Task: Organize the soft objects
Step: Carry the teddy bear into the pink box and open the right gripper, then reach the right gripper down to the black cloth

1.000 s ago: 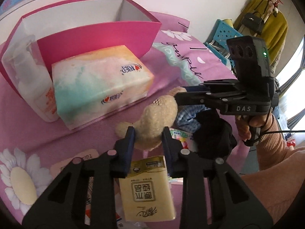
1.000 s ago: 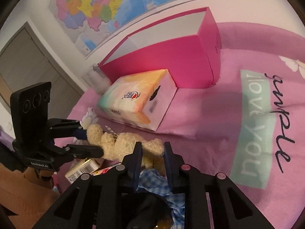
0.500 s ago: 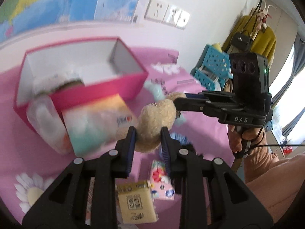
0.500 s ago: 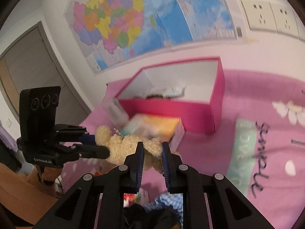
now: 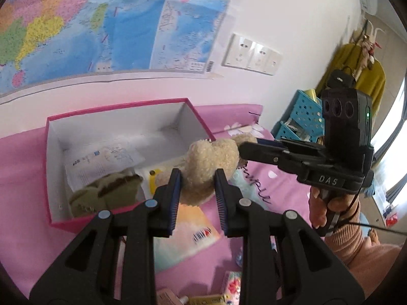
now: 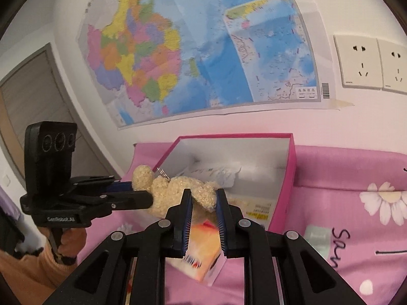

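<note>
**What the 2 views leave hidden**

The plush bear (image 5: pixel 211 160) is only partly seen: the left gripper (image 5: pixel 198 175) covers its lower half, and the right gripper (image 5: pixel 244 150) hides 1 end. From the right wrist, its face cannot be made out.

The tissue pack (image 5: pixel 188 231) lies largely behind the black fingers (image 5: pixel 175 198), its print blurred. Inside the pink box (image 5: pixel 61 221), the near wall cuts off an olive soft item (image 5: pixel 101 190), and the printed sheet (image 5: pixel 101 160) is too small to read.

Small packets (image 5: pixel 232 287) at the bottom edge are cropped. Wall map (image 6: pixel 203 50) lettering is smeared.
</note>
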